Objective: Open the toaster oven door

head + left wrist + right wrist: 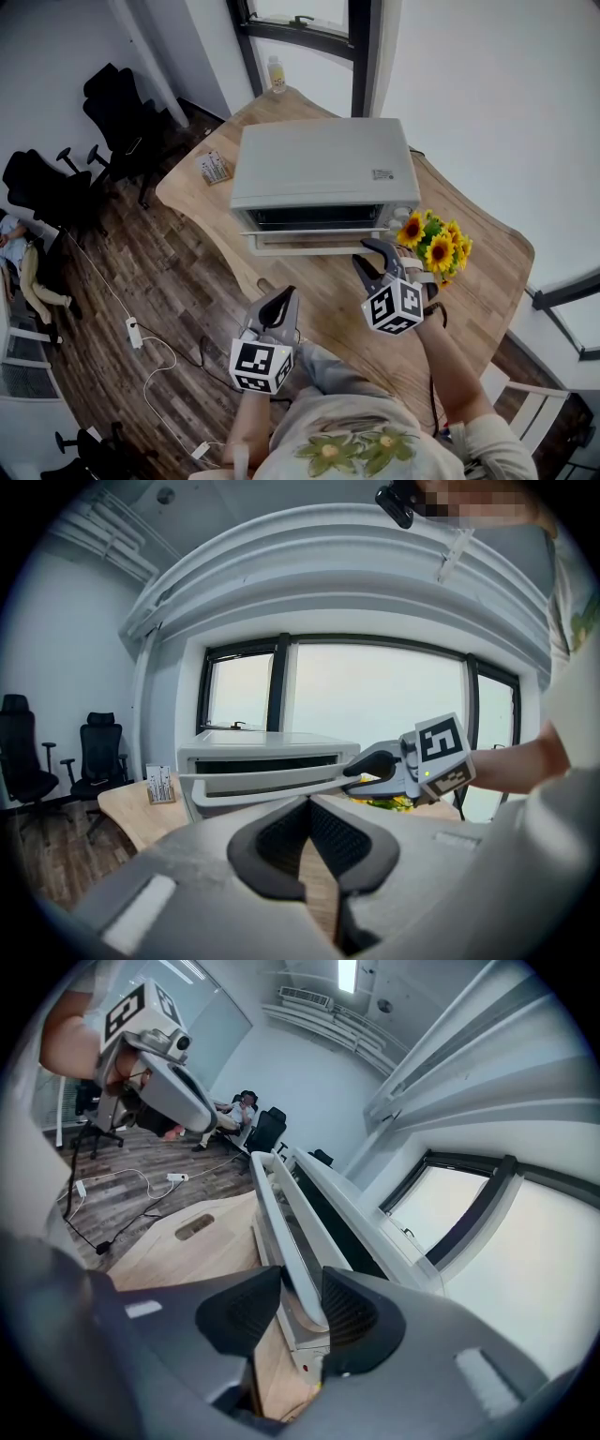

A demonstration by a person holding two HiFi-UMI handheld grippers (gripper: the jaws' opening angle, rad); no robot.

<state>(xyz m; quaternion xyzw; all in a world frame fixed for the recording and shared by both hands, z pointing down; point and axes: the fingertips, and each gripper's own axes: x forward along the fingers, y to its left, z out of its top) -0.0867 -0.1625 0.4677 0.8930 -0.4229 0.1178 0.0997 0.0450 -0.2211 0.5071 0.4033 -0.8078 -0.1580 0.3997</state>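
Nearest the head camera, the grey two-jaw left gripper (278, 305) with its marker cube hangs over the near edge of the pale wooden table (323, 286). It is well apart from the appliance. Its jaws stand a narrow way apart with only bare wood showing between them. I judge it parked to keep out of the door's swing. The matching right gripper (300, 1302) is set at the right end of the long white bar handle (281, 1232), one pad on each side and seemingly bearing on it, a hold suited to pulling the door outward and down. The boxy white toaster oven (319, 169) sits mid-table, front towards the person. Whether its door is shut or slightly ajar cannot be settled. A bunch of yellow sunflowers (433, 246) stands just beside the right gripper and risks being brushed. A small card stand (214, 169) and a clear bottle (276, 75) lie clear, and black office chairs (117, 108) stand off-table.
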